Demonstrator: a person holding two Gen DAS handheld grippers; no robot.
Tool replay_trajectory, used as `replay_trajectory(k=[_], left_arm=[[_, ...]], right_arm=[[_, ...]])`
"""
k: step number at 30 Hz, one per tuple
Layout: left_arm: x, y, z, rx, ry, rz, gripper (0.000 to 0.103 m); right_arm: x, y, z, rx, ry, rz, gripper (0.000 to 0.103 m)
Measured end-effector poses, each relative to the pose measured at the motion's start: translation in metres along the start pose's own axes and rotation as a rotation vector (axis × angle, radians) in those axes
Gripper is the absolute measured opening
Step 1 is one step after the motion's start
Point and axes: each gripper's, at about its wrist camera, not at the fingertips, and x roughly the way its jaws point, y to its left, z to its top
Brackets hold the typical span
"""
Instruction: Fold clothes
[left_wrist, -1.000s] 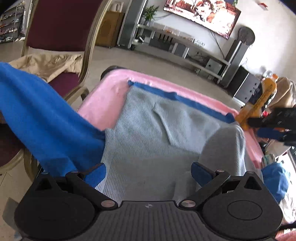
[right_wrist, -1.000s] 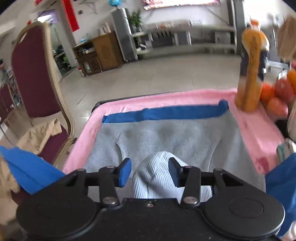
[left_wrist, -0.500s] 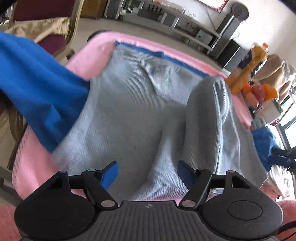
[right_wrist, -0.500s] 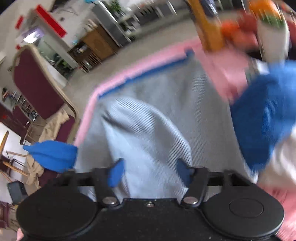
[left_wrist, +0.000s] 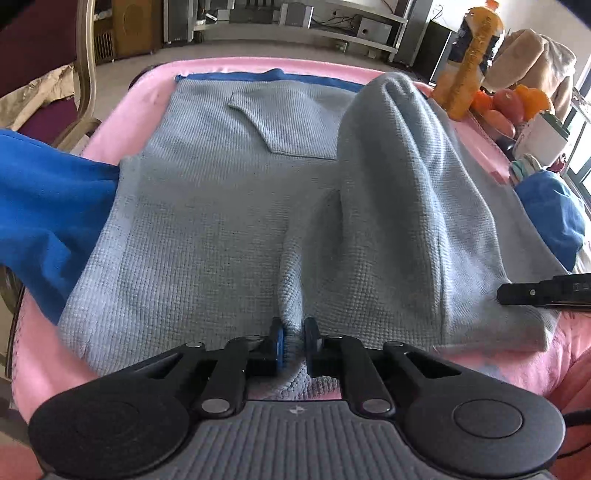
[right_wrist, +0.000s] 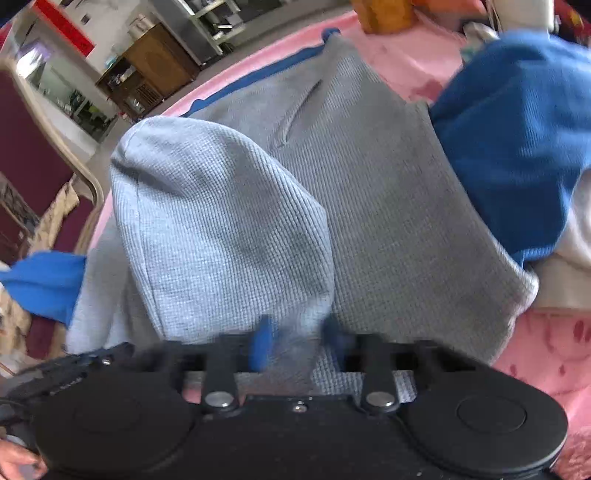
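A: Pinching now — our left gripper (left_wrist: 293, 343) has its jaws just closed onto a ridge of the grey waffle-knit garment (left_wrist: 229, 206) at its near hem, cloth bunched tight between the blue pads.

B: And our right gripper (right_wrist: 297, 343) has just been closing too. That view is smeared, but we see grey knit between its blue fingertips (right_wrist: 262, 341), so we call it clamped on the same hem, further right.

A: Moving outward, the garment lies spread flat on the pink blanket (left_wrist: 110, 122), patch pocket (left_wrist: 284, 122) facing up near the far edge.

B: We've got the grey hood (left_wrist: 402, 177) flopped over the right half, lying on the body of the garment.

A: Its blue sleeves hang out each way: the left sleeve (left_wrist: 48, 206) trails off the blanket's edge toward the maroon chair (left_wrist: 48, 110), the right sleeve (left_wrist: 554, 214) sits crumpled by the blanket's other side.

B: A blue hem band (left_wrist: 236, 76) peeks out along the far edge.

A: Beyond that, an orange drink bottle (left_wrist: 476, 48) stands beside some fruit (left_wrist: 513, 107) at the far right corner.
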Motion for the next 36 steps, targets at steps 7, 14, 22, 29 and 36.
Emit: replay_trajectory(k=[7,14,22,29,36], left_arm=[[-0.019,-0.002,-0.032,-0.043,0.028,-0.005,0.007],[-0.029,0.004,-0.034,-0.056,0.025,0.052,0.032],[-0.088,0.009,0.003,-0.052,-0.224,0.017,0.040],[-0.091,-0.031,0.053,0.124,-0.346,-0.020,0.045],[-0.049,-0.055,0.086,0.236,-0.378,-0.052,0.046]], right_arm=[[-0.025,-0.004,-0.010,-0.008,-0.037,0.053,0.005],[-0.020,-0.016,-0.013,0.043,0.041,-0.016,0.026],[-0.091,0.012,0.025,0.009,-0.171,0.209,0.033],[-0.117,0.059,0.082,-0.173,-0.384,0.318,0.033],[-0.090,0.067,0.122,-0.255,-0.464,0.367,0.033]])
